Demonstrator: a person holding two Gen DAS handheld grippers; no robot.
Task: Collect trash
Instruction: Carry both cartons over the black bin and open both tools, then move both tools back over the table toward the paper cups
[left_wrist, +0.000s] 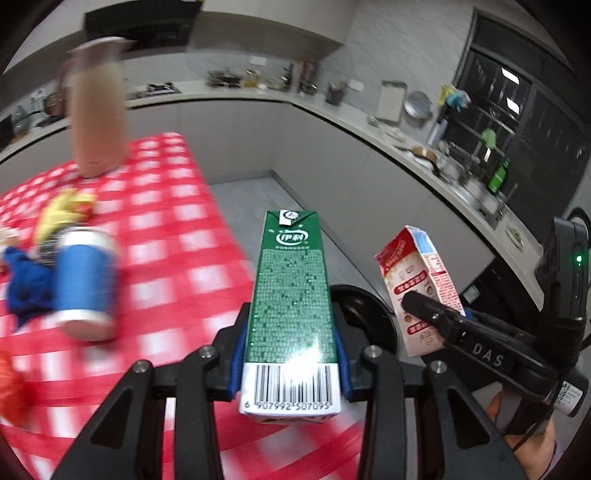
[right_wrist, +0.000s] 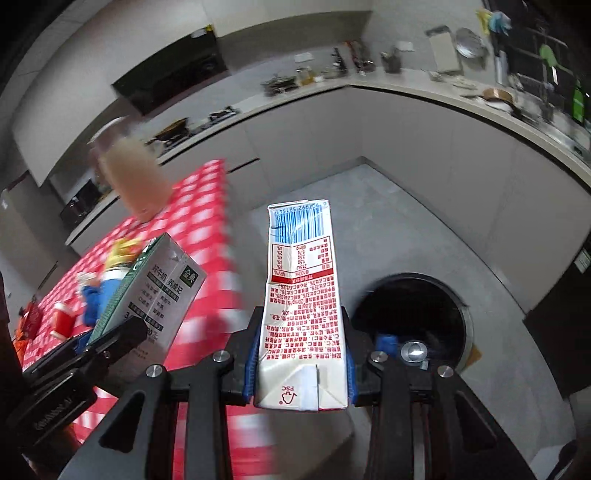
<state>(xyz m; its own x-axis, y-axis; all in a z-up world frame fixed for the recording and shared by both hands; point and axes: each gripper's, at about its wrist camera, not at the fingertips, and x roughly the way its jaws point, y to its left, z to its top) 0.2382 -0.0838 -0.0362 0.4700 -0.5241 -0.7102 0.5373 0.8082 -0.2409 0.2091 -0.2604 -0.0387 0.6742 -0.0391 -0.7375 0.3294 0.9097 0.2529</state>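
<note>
My left gripper (left_wrist: 290, 332) is shut on a green milk carton (left_wrist: 291, 266), its barcode end nearest the camera, held over the table's right edge. My right gripper (right_wrist: 301, 332) is shut on a red and white drink carton (right_wrist: 301, 258) above the grey floor. Each gripper appears in the other's view: the right gripper (left_wrist: 424, 306) with its red carton (left_wrist: 417, 269), the left gripper (right_wrist: 110, 339) with the green carton (right_wrist: 155, 291). A round black bin (right_wrist: 467, 321) stands open on the floor just right of the red carton; the bin (left_wrist: 364, 291) lies between both cartons.
The table's red checked cloth (left_wrist: 177, 229) carries a blue can (left_wrist: 86, 280), a blue rag (left_wrist: 26, 288), a yellow wrapper (left_wrist: 66, 214) and a tall pinkish jug (left_wrist: 98, 110). A cluttered counter (left_wrist: 369, 122) curves around the back and right. Grey floor (right_wrist: 388, 221) surrounds the bin.
</note>
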